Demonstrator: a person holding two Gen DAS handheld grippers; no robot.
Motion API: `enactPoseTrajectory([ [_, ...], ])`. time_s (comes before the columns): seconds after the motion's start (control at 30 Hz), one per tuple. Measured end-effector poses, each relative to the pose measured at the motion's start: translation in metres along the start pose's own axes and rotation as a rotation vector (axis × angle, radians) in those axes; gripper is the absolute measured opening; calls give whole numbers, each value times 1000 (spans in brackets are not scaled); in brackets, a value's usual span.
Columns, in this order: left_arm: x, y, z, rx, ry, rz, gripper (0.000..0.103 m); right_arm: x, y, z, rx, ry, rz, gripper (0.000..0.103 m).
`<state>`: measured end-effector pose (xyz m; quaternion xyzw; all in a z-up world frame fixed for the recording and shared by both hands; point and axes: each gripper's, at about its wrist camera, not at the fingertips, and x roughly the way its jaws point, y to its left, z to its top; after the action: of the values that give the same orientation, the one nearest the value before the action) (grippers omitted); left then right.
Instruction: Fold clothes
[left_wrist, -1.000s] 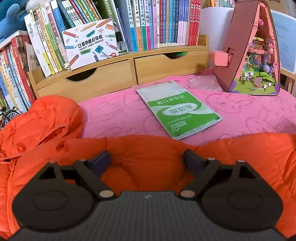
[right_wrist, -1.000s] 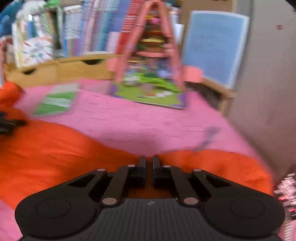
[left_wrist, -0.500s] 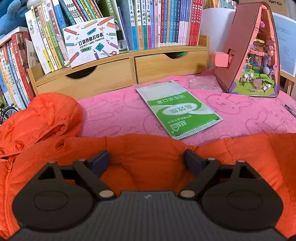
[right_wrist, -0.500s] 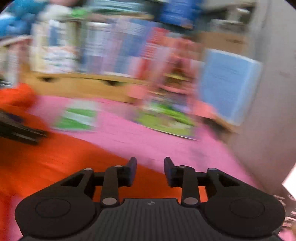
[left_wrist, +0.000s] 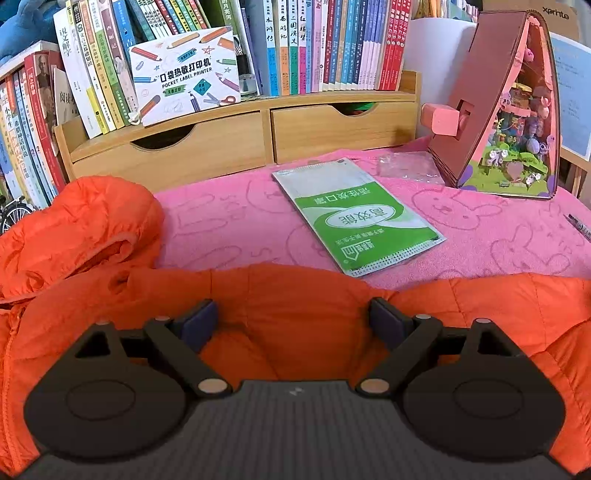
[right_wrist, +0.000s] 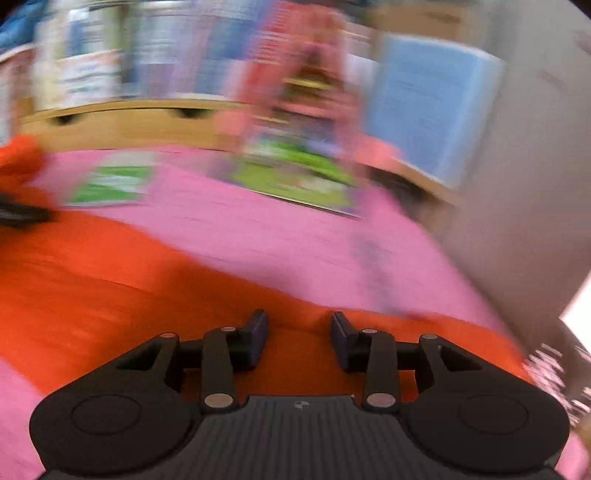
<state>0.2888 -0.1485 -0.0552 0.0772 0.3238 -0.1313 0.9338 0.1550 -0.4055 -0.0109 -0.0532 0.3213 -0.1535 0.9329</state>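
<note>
So the right gripper (right_wrist: 299, 341) is just opening off the puffy orange quilted jacket (left_wrist: 295, 295), fold dropped; left gripper (left_wrist: 291, 323) is hanging wide open.

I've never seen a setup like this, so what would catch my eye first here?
The bright orange puffer jacket sprawls across the near side of the pink bunny-print blanket. Beyond it lies a green and white packet, and a packed wooden bookshelf runs along the back.
</note>
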Motion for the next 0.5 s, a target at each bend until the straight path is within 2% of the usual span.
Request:
enactPoseTrajectory([
  [0.1,0,0,0,2,0,1,91,-2,-39,-14,43,17,-98,39],
  [0.2,-1,-1,0,6,-1,2,91,-9,-53,-27,59,14,-160,39],
  [0.33,-1,-1,0,9,-3,7,91,-8,-46,-32,57,-3,-213,39],
  [0.5,0,-1,0,7,-2,7,91,-6,-35,-21,67,-6,-290,39],
])
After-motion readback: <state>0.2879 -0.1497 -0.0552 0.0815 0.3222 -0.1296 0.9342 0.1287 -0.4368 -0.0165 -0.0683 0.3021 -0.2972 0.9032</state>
